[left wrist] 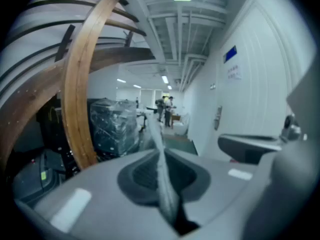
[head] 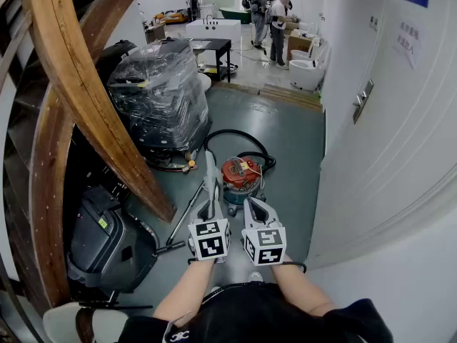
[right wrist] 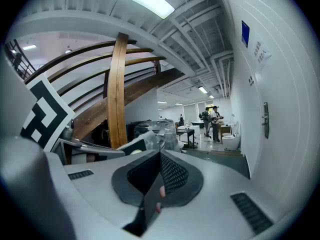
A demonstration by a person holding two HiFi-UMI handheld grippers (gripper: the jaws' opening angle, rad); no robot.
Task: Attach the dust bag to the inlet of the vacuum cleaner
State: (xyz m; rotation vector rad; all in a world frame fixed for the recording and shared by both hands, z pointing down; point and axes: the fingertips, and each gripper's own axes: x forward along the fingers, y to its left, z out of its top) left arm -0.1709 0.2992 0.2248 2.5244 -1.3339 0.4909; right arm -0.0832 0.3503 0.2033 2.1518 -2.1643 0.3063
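Note:
The vacuum cleaner [head: 239, 176], a small canister with a red-orange top and a black hose [head: 243, 138], stands on the grey floor just ahead of both grippers. My left gripper [head: 210, 204] is shut on the dust bag [head: 211, 174], a thin white sheet that sticks up edge-on from the jaws toward the canister. In the left gripper view the dust bag [left wrist: 155, 134] runs up from the left gripper [left wrist: 161, 156]. My right gripper [head: 252, 204] is beside it, shut, with nothing seen in it. The right gripper view shows the right gripper [right wrist: 160, 156] with its jaws together. The vacuum's inlet is not discernible.
A curved wooden beam [head: 86, 98] slants down at the left. Behind it are a plastic-wrapped machine [head: 161, 98] and a dark floor machine [head: 107, 241]. A metal wand [head: 182, 220] lies on the floor. A white wall [head: 385, 156] closes the right side. People [head: 275, 13] stand far back.

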